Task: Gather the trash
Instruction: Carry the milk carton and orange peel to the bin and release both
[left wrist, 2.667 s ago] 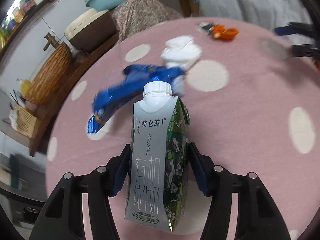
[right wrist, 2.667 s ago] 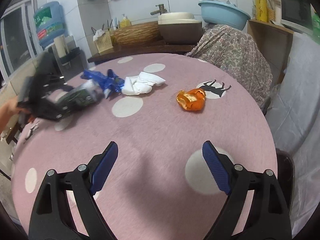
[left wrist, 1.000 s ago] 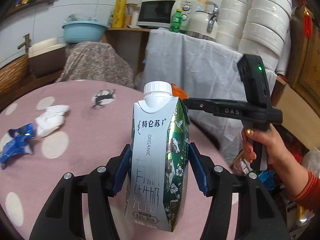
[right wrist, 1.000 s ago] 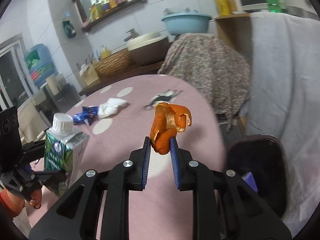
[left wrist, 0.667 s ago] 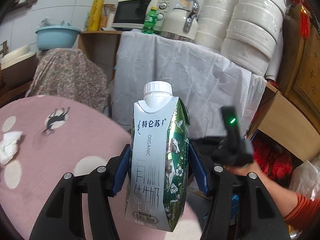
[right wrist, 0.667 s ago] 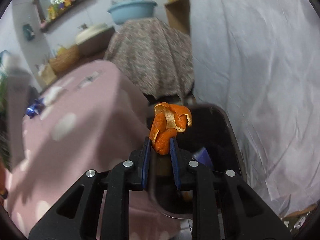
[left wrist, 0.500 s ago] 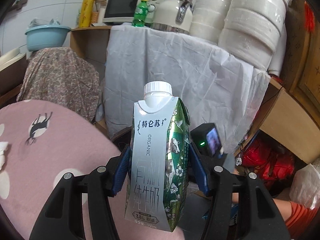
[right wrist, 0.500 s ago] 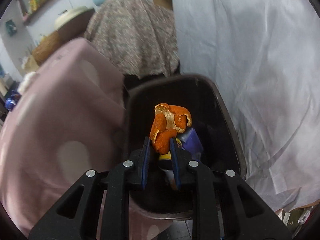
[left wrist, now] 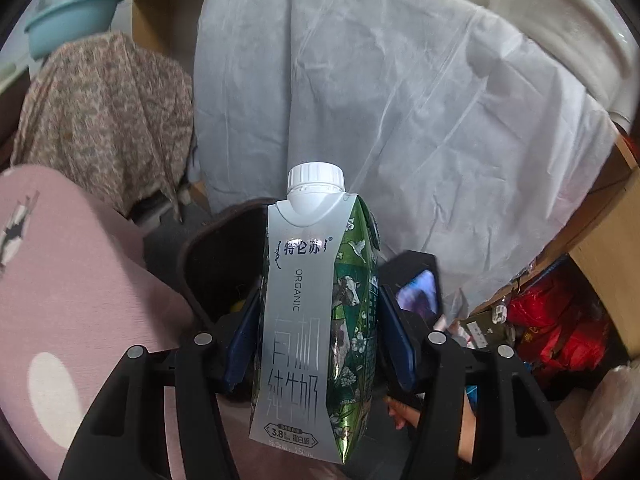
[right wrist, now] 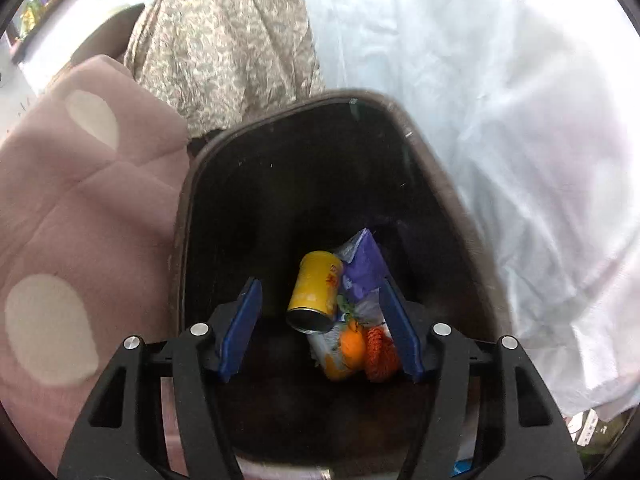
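**Milk carton held above the bin mouth, peel already dropped**

The milk carton (left wrist: 316, 312) stands upright between the pads of the left gripper (left wrist: 316, 344), cap at twelve o'clock, its long axis running straight along the fingers. Both blue pads press on its sides, so it is clamped and not yet released. From the carton, the dark trash bin (left wrist: 216, 264) lies just behind and below, its rim showing from nine to eleven o'clock of the carton; the carton hides how much of the opening sits directly under it, so I judge it only roughly over the mouth. The coming move likely needs a small carry toward twelve o'clock before letting go.

In the right wrist view the right gripper (right wrist: 320, 332) hangs over the same trash bin (right wrist: 184, 208), jaws just opened wide with nothing between the pads. The orange peel (right wrist: 380, 354) lies on the bin floor at about five o'clock of the yellow can (right wrist: 316, 292), beside a purple wrapper (right wrist: 364, 264). The pink dotted tablecloth (right wrist: 80, 200) borders the bin at nine o'clock.

The right gripper is nearer the bin; the left one holds the next item.
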### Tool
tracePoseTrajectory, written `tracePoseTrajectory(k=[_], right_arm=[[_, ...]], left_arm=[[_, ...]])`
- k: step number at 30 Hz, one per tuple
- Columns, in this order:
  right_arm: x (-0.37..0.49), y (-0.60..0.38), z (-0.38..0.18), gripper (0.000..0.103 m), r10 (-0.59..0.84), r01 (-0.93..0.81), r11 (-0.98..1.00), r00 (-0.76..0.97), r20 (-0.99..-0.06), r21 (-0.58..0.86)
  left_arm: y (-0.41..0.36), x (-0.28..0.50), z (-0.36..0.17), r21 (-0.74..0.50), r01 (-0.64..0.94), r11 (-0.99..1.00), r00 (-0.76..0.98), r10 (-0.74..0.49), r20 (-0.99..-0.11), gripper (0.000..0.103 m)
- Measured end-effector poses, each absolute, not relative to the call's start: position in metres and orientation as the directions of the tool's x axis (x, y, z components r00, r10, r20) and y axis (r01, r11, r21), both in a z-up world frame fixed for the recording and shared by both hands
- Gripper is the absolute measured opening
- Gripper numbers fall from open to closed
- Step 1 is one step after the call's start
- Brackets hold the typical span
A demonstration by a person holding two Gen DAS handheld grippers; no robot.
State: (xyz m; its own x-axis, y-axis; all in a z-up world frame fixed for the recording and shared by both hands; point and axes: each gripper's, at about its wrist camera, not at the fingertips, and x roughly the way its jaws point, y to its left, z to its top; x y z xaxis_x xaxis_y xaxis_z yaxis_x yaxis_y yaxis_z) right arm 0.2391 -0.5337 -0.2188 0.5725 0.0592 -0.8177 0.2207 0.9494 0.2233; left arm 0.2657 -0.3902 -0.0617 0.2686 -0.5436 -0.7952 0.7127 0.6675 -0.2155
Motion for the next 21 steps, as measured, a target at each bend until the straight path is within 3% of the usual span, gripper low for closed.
tracePoseTrajectory(k=[3, 5, 12, 21], right_arm=[[0.212, -0.541, -0.201, 0.072, 0.026, 0.239, 0.945, 0.628, -0.778, 0.225], [0.190, -0.548, -0.192, 0.073, 0.026, 0.255, 0.932, 0.662, -0.749, 0.257], [0.138, -0.579, -0.183, 0.074, 0.017, 0.328, 0.877, 0.711, -0.703, 0.352], [0.095, -0.583, -0.178, 0.074, -0.031, 0.371, 0.854, 0.736, -0.676, 0.364]], left_arm=[[-0.405, 0.277, -0.078, -0.229, 0.670, 0.706, 0.241, -0.499, -0.833, 0.057], [-0.415, 0.284, -0.090, -0.246, 0.648, 0.721, 0.210, -0.480, -0.852, 0.057], [-0.443, 0.298, -0.129, -0.205, 0.595, 0.777, 0.171, -0.371, -0.913, 0.057], [-0.466, 0.311, -0.178, -0.101, 0.558, 0.824, 0.155, -0.223, -0.962, 0.057]])
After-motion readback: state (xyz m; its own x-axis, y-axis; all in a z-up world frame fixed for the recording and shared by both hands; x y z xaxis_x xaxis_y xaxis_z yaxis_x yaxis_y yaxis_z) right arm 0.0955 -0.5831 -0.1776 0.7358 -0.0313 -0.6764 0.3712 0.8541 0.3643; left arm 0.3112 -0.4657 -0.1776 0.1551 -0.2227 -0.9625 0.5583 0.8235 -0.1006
